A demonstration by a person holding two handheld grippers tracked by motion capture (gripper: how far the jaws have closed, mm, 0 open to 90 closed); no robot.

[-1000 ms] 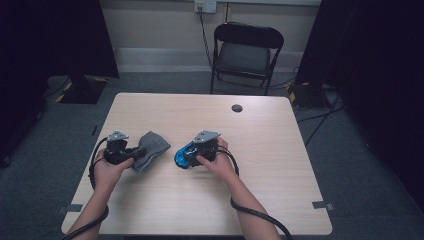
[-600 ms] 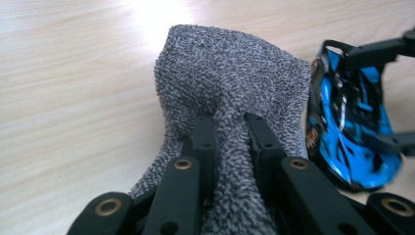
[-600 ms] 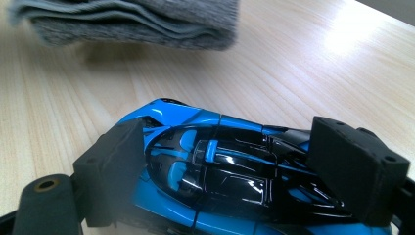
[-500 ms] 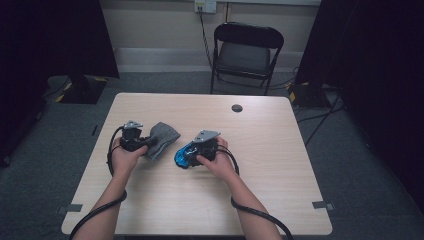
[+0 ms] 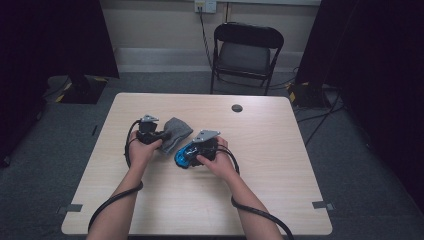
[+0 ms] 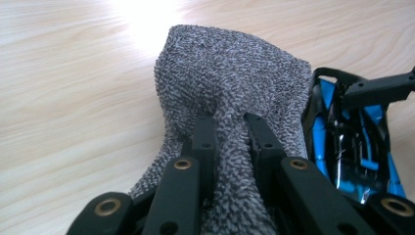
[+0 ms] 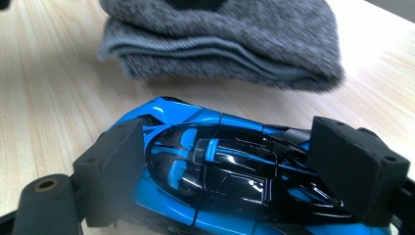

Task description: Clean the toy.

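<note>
A folded grey terry cloth (image 5: 176, 131) lies on the wooden table (image 5: 280, 165), left of centre. My left gripper (image 5: 161, 136) is shut on its near edge; in the left gripper view the jaws pinch a ridge of the cloth (image 6: 235, 73) between the left gripper's (image 6: 229, 120) tips. A blue and black toy car (image 5: 183, 157) rests on the table just right of the cloth. My right gripper (image 5: 190, 155) is shut on it, its foam pads (image 7: 115, 166) pressing both sides of the car (image 7: 220, 171). The cloth (image 7: 225, 44) lies close behind the car (image 6: 352, 152).
A small dark round cap (image 5: 237, 108) is set in the table near its far edge. A black folding chair (image 5: 246, 50) stands behind the table. Each gripper's cable (image 5: 260, 215) trails back along the forearm toward the near edge.
My left gripper has slid to the right with the cloth in it, bringing the cloth up beside the car. The right gripper and the car have stayed put.
</note>
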